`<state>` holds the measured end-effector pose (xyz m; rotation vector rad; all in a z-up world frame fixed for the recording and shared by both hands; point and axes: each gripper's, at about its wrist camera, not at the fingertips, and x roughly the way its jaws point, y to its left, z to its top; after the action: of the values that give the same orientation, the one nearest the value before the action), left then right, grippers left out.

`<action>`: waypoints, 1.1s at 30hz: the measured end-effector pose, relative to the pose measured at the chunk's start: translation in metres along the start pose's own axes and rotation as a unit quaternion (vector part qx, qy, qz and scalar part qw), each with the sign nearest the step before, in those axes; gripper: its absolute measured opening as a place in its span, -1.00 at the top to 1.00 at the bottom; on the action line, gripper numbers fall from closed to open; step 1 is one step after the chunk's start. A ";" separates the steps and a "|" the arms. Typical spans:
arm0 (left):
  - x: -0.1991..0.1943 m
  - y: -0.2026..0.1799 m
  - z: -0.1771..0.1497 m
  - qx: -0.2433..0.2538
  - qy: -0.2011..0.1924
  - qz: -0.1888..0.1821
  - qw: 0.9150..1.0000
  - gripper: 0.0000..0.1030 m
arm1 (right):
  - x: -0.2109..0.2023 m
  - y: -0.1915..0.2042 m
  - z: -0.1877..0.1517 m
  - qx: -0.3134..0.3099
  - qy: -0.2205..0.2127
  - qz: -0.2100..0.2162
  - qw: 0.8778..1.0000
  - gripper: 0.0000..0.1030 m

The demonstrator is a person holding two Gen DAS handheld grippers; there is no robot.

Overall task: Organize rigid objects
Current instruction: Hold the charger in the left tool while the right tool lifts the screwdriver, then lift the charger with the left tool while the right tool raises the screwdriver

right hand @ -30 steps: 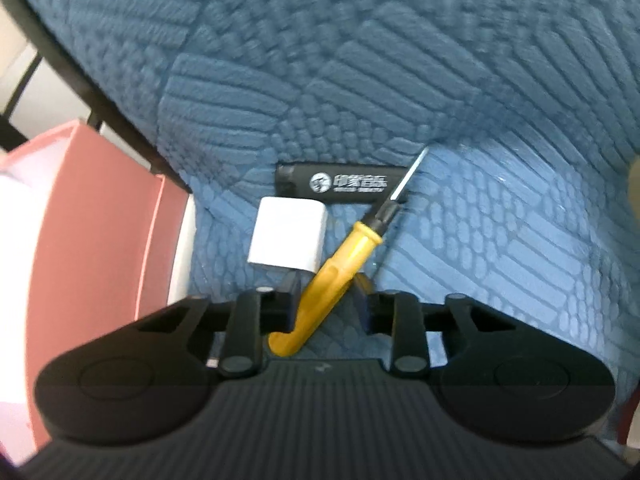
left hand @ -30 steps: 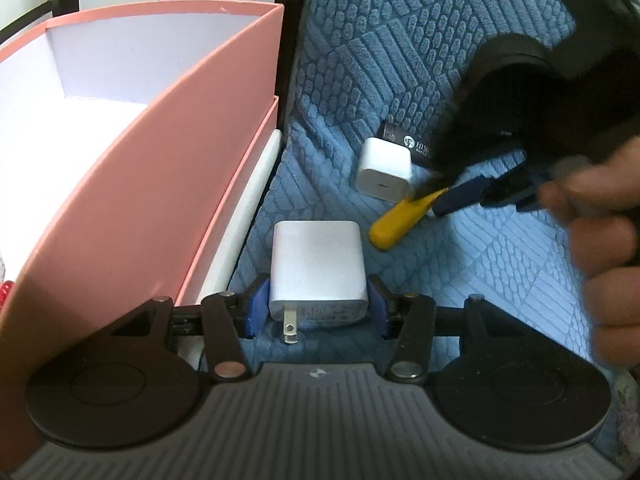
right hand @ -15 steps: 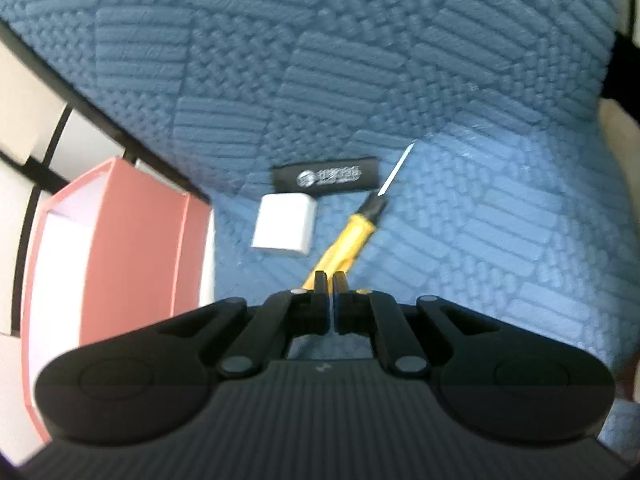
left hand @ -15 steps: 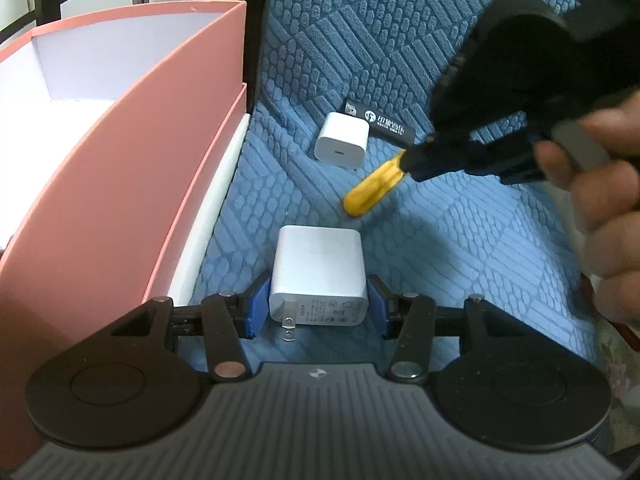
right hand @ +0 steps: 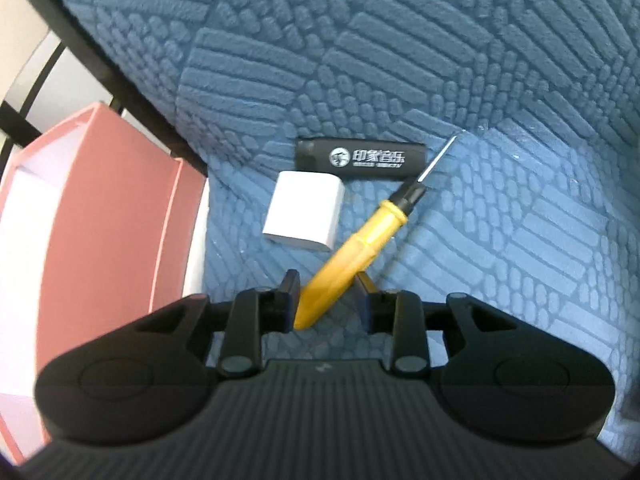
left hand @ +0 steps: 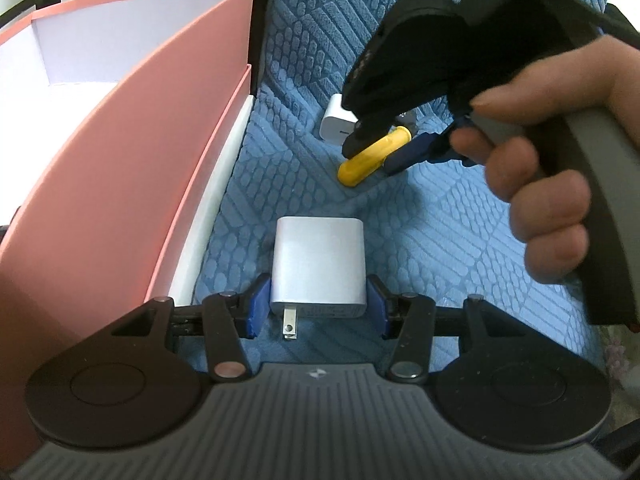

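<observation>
Four loose items lie on a blue quilted fabric surface stitched in ribbed, tile-like patches, which rises into a padded back behind them. Item one: large white charger, prongs facing the camera, gripped at its two sides by the blue pads of the left gripper, whose jaws stand narrowed onto it. Item two: yellow-handled screwdriver, lying diagonally on the fabric, black collar and thin metal blade pointing up and right; its handle end sits between the fingers of the right gripper. Those jaws have just been opening and stand part-way apart; the left finger appears to touch the handle end, the right finger stands clear of it, so no firm hold shows. Item three: small white charger, flat on the fabric just left of the screwdriver. Item four: black oblong stick with white printed lettering, just behind the small charger, near the blade tip. Container: pink box with white interior, upright at the left edge of the fabric, a white strip along its base. Surroundings: black metal bars and pale wall visible behind the box. A person's hand grips the grey handle of the right gripper in the left wrist view.
</observation>
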<state>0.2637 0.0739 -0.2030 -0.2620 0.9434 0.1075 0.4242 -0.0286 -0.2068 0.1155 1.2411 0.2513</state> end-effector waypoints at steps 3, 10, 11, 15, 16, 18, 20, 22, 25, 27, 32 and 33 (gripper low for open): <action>0.000 0.002 0.000 -0.003 0.002 -0.004 1.000 -0.08 | 0.005 0.012 -0.002 -0.027 -0.004 -0.024 0.999 0.25; -0.001 0.005 0.001 -0.008 0.008 -0.010 1.000 -0.09 | 0.003 0.013 -0.006 -0.021 -0.012 -0.045 0.999 0.36; -0.001 0.005 0.001 -0.007 0.008 -0.010 1.000 -0.09 | 0.001 0.011 -0.008 -0.020 -0.013 -0.048 0.999 0.39; -0.001 0.009 0.001 -0.012 0.013 -0.015 1.000 -0.09 | -0.017 -0.007 -0.019 -0.011 -0.023 -0.051 0.998 0.48; -0.004 0.009 0.002 -0.012 0.015 -0.016 1.000 -0.09 | -0.022 -0.010 -0.023 -0.009 -0.027 -0.050 0.998 0.49; -0.005 0.010 0.002 -0.013 0.017 -0.019 1.000 -0.09 | -0.036 -0.019 -0.031 -0.009 -0.032 -0.049 0.998 0.53; -0.004 0.010 0.001 -0.014 0.020 -0.022 0.999 -0.09 | -0.044 -0.023 -0.037 -0.010 -0.035 -0.052 0.998 0.56; -0.005 0.010 0.000 -0.014 0.022 -0.025 0.999 -0.09 | -0.051 -0.027 -0.042 -0.010 -0.041 -0.055 0.998 0.59; -0.007 0.010 -0.003 -0.009 0.026 -0.032 0.999 -0.09 | -0.061 -0.032 -0.051 -0.001 -0.043 -0.054 0.998 0.63; -0.009 0.009 -0.006 -0.001 0.035 -0.043 0.998 -0.09 | -0.069 -0.039 -0.057 0.012 -0.037 -0.043 0.998 0.63; -0.019 0.017 -0.014 0.003 0.045 -0.052 0.998 -0.09 | -0.096 -0.038 -0.078 0.031 -0.041 -0.038 0.998 0.64; -0.021 0.018 -0.015 0.003 0.048 -0.055 0.997 -0.09 | -0.100 -0.037 -0.083 0.035 -0.042 -0.039 0.998 0.64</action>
<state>0.2361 0.0876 -0.1976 -0.3150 1.0229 -0.0087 0.3208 -0.0938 -0.1499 0.1355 1.1688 0.1337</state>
